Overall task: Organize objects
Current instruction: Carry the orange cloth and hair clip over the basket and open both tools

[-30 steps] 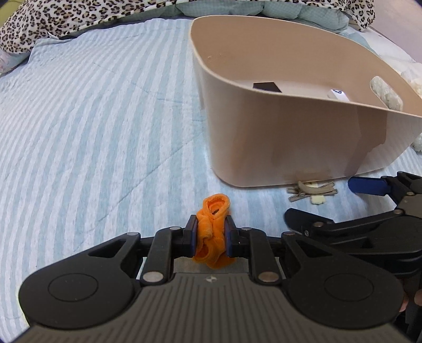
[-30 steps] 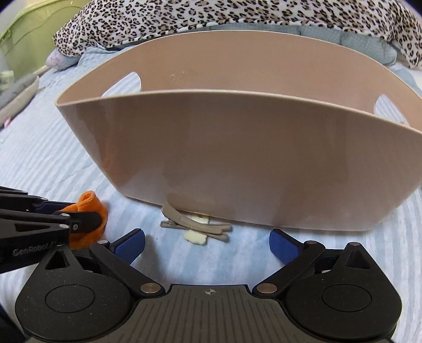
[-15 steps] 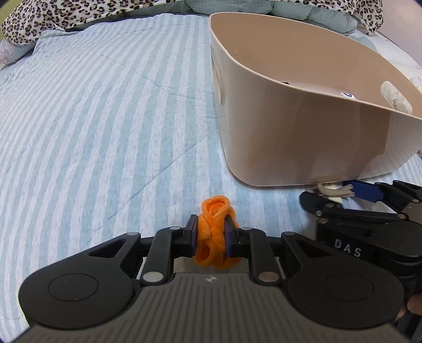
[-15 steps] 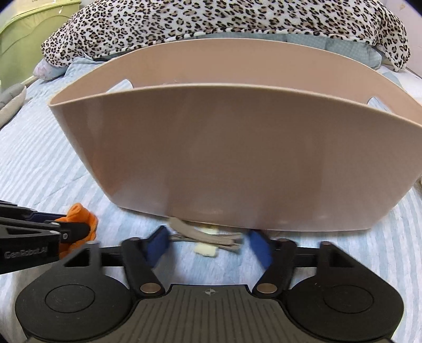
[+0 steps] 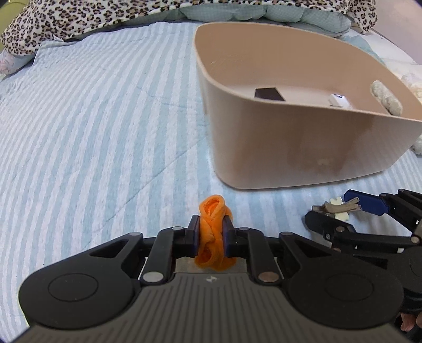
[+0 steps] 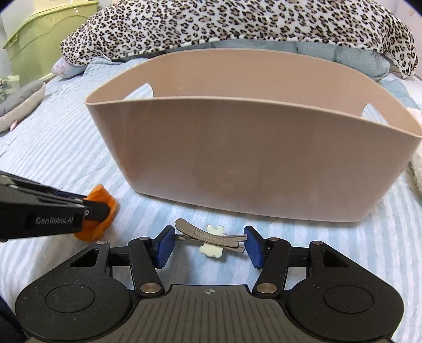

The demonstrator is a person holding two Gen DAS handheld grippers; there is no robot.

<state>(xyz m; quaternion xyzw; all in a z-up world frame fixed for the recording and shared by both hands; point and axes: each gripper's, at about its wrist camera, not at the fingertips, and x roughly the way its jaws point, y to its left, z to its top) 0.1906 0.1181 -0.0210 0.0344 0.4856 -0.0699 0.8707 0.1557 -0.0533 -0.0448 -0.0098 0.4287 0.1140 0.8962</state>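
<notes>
My left gripper (image 5: 211, 233) is shut on an orange scrunchie (image 5: 212, 208), holding it just above the striped bedspread; the scrunchie (image 6: 101, 196) also shows at the left of the right wrist view. To its right, my right gripper (image 6: 209, 242) is shut lengthwise on a grey-beige hair clip (image 6: 208, 234) with a cream charm, its blue pads pressing on both ends. The clip (image 5: 340, 207) also appears in the left wrist view. A beige plastic bin (image 6: 237, 163) stands right behind both grippers. Its floor (image 5: 303, 91) holds a dark card (image 5: 269, 94) and a small white item (image 5: 339, 100).
A leopard-print blanket (image 6: 237, 23) lies heaped along the far side of the bed. A green box (image 6: 39, 34) and a grey cushion (image 6: 21, 103) sit at the far left. Something white and fluffy (image 5: 415, 87) lies beyond the bin's right end.
My right gripper's jaws went from wide open to closed on the hair clip's ends and lifted it a little away from the bin. The left gripper kept its hold on the scrunchie.
</notes>
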